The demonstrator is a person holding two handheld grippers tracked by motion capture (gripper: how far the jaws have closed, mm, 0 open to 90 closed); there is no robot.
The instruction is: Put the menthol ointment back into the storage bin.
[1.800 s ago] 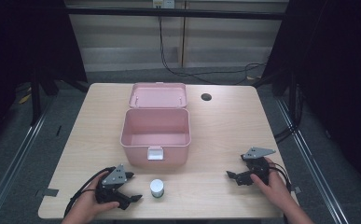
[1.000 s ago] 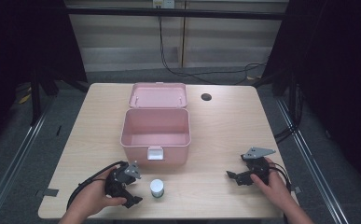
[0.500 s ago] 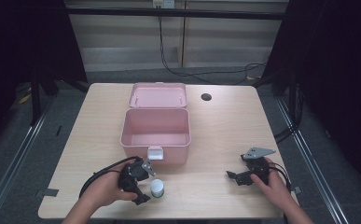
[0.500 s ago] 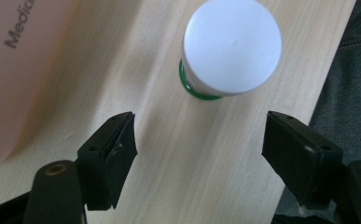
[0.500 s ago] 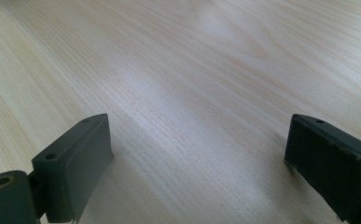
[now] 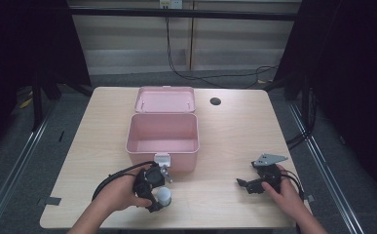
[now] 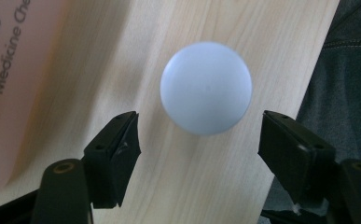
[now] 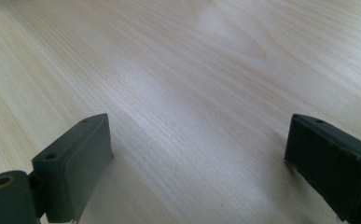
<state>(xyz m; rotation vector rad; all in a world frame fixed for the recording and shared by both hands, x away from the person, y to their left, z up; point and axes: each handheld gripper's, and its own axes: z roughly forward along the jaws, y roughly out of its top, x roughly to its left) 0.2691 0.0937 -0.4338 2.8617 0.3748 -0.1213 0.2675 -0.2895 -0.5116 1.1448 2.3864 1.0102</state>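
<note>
A small white bottle stands near the table's front edge, just before the open pink medicine chest. My left gripper points down over it. In the left gripper view the bottle's round white top lies between and just beyond the two jaws of the left gripper, with a gap on each side. Those jaws have just been closing and do not touch the bottle. My right gripper rests low on the table at the front right, its jaws wide apart over bare wood.
The chest's lid lies back flat behind it, and its white latch hangs at the front wall. A dark round hole sits at the table's far side. The table's front edge runs close by the bottle.
My left gripper has moved right from the front left of the table and now sits over the white bottle, tipped downward. The right gripper has kept still.
</note>
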